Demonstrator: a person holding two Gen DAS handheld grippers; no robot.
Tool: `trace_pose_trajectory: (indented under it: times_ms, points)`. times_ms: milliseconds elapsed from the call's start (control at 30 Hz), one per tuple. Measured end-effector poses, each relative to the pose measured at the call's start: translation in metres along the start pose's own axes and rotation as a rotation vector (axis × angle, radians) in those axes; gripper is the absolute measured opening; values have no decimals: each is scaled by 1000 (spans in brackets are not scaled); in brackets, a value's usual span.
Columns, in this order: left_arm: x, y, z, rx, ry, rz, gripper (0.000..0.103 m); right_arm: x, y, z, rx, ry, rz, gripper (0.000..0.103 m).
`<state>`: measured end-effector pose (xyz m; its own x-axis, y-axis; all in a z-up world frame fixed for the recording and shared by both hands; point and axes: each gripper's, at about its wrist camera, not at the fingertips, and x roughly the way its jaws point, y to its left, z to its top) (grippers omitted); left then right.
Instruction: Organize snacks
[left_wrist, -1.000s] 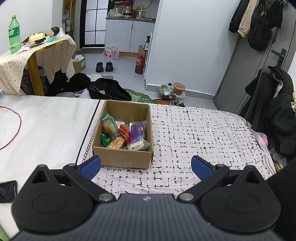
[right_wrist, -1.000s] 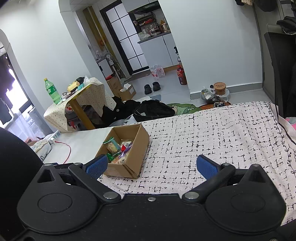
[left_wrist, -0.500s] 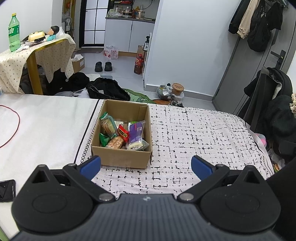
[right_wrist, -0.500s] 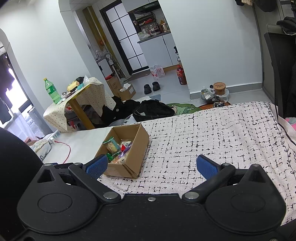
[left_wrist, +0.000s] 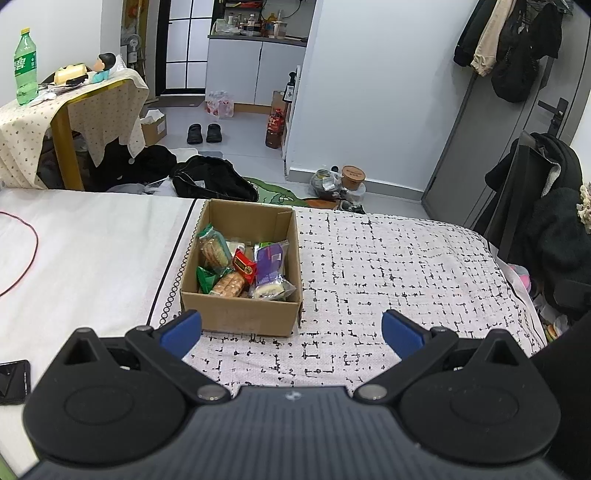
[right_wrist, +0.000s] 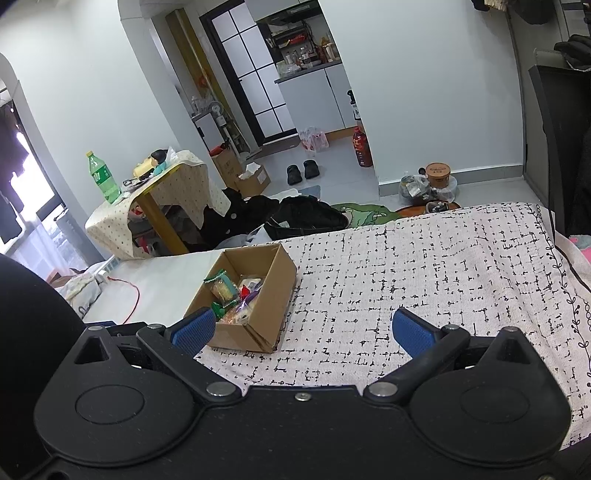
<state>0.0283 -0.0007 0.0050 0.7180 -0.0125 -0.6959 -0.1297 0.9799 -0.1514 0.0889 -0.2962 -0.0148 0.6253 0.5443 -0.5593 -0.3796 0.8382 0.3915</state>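
An open cardboard box (left_wrist: 240, 317) stands on the bed, holding several snack packets: a purple packet (left_wrist: 271, 260), a red packet (left_wrist: 244, 266), biscuit packs (left_wrist: 214, 251) and a green packet (left_wrist: 205, 277). My left gripper (left_wrist: 291, 330) hovers just in front of the box, open and empty. In the right wrist view the same box (right_wrist: 271, 295) lies ahead and to the left, its snacks (right_wrist: 232, 295) visible inside. My right gripper (right_wrist: 303, 330) is open with nothing between its blue fingertips (right_wrist: 408, 330).
The bed has a black-patterned white blanket (left_wrist: 388, 266) on the right and a plain white sheet (left_wrist: 92, 240) on the left. A red cable (left_wrist: 26, 266) and a black phone (left_wrist: 13, 376) lie on the sheet. Beyond the bed's far edge is a cluttered floor (left_wrist: 214, 181).
The left wrist view has shifted slightly, so the box sits a little further left and higher. The right gripper has barely moved. Both grippers stay open.
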Motion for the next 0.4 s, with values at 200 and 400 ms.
trace_pose_trajectory:
  times_ms: [200, 400]
  points:
    - [0, 0, 0, 1, 1, -2, 103, 2, 2, 1, -2, 5, -4, 103]
    - [2, 0, 0, -1, 7, -10, 103, 2, 3, 1, -2, 6, -3, 103]
